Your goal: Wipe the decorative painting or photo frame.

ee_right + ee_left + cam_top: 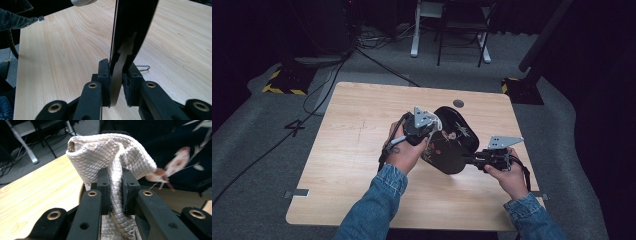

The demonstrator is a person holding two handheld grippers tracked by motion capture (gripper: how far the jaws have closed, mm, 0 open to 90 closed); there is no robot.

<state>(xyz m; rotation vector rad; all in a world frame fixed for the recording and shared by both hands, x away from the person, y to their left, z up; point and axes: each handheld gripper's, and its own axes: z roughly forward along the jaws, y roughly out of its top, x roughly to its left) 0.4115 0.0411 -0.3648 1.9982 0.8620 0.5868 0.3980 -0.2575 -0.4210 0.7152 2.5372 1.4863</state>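
Wiping step: right gripper [116, 82] clamps black tray [452, 142] by its rim, left gripper [115, 192] pinches cloth [110, 155], prob. touching tray; next needs strokes w/ steady hold.

I find the work surface to be a light wooden table [357, 150] with a pale grain and rounded corners, standing on grey carpet [257, 140]. A small dark round disc [458, 103] sits in the top near its far edge. A black tray with a floral pattern [452, 142] is over the middle of the top; I cannot tell whether it touches the wood. In the right gripper view I note a small wire clip [143, 67] lying flat on the wood. A grey tab [297, 193] juts out at the near left edge, another [538, 195] at the near right.
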